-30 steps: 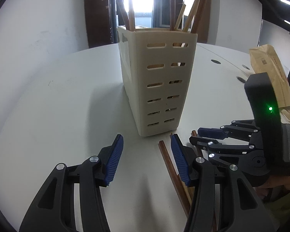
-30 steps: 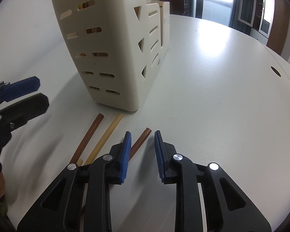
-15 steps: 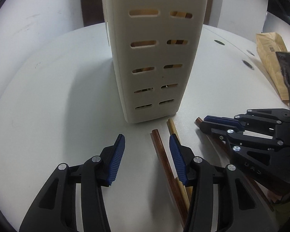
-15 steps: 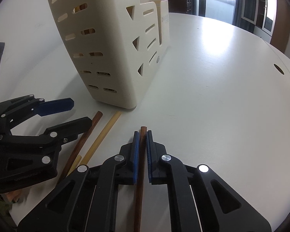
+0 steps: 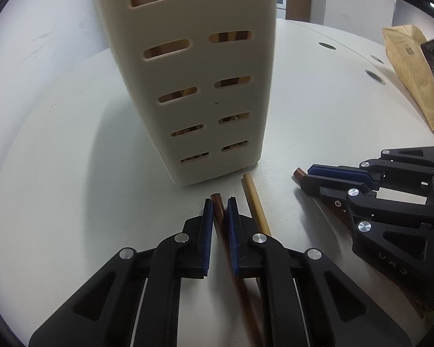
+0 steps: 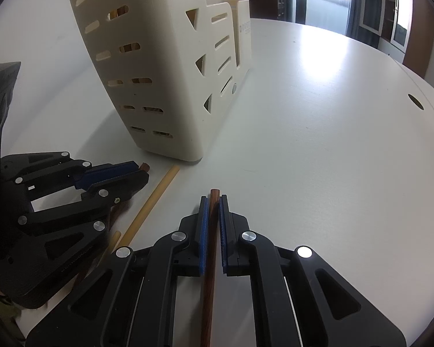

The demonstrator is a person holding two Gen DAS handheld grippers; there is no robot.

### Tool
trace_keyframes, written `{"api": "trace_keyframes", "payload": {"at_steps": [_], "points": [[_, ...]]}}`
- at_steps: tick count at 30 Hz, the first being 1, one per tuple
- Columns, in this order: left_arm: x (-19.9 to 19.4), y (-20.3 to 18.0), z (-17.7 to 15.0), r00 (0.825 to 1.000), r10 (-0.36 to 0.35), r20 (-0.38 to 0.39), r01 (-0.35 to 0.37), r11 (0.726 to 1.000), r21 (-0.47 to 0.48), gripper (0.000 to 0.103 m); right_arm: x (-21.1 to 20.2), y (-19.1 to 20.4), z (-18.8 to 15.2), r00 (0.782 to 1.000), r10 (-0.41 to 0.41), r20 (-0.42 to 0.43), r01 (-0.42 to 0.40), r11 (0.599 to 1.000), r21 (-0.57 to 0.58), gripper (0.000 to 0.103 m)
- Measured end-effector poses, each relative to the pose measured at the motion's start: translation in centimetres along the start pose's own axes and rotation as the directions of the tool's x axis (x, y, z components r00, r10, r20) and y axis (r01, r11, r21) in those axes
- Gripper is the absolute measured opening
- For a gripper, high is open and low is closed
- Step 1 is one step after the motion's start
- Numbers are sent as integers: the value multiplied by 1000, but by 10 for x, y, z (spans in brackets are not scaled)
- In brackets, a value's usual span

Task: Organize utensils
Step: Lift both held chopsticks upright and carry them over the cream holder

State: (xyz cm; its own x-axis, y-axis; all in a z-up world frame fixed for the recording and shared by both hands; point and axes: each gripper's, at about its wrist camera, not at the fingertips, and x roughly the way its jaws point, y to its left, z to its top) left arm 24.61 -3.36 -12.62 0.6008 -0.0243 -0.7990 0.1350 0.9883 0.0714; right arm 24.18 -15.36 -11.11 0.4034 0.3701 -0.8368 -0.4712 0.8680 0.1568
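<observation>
In the left wrist view, a cream plastic utensil caddy [image 5: 199,81] fills the upper centre, tall and smooth-walled with rounded corners and two columns of horizontal slots through which pale and brown wooden sticks show. It stands on a matte white round table [image 5: 58,173] with faint scuffs at the upper left and dark round holes near its far right edge. At the bottom centre the left gripper [image 5: 219,225], black plastic links with silver rivets and ribbed blue pads, has closed on a dark brown chopstick [image 5: 218,206] whose blunt end pokes out just short of the caddy's base. Just right of it a pale bamboo chopstick [image 5: 254,202] lies flat on the table. Further right the right gripper [image 5: 303,177] pinches a reddish-brown chopstick [image 5: 298,172] at its tip. A crumpled brown paper bag [image 5: 410,69] with small unreadable print lies at the upper right.

In the right wrist view, the left gripper sits at the lower left, the pale chopstick beside it. The caddy steps down in tiers toward the back, with triangular and slotted cut-outs; faint lettering on its lowest tier is too blurred to read. At the bottom centre the right gripper's pads clamp the wood-grained reddish-brown stick. Dark doors and a bright window stand at the upper right.
</observation>
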Motion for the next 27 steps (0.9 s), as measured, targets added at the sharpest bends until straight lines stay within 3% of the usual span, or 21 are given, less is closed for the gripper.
{"api": "trace_keyframes", "payload": {"at_steps": [6, 11, 18, 27], "points": [[-3, 9, -1, 1000, -12, 0, 12, 999, -35, 7, -7, -1, 0, 1000, 6, 16, -6, 1000, 20, 8], [-29, 28, 0, 996, -41, 79, 49, 993, -109, 7, -31, -7, 2, 996, 36, 85, -40, 998, 52, 8], [-82, 46, 0, 975, -45, 217, 81, 984, -159, 7, -69, -8, 7, 980, 47, 191, -62, 995, 72, 8], [-137, 54, -11, 951, -40, 306, 87, 986, -141, 7, -122, 8, 7, 950, 69, 304, -84, 996, 34, 8]]}}
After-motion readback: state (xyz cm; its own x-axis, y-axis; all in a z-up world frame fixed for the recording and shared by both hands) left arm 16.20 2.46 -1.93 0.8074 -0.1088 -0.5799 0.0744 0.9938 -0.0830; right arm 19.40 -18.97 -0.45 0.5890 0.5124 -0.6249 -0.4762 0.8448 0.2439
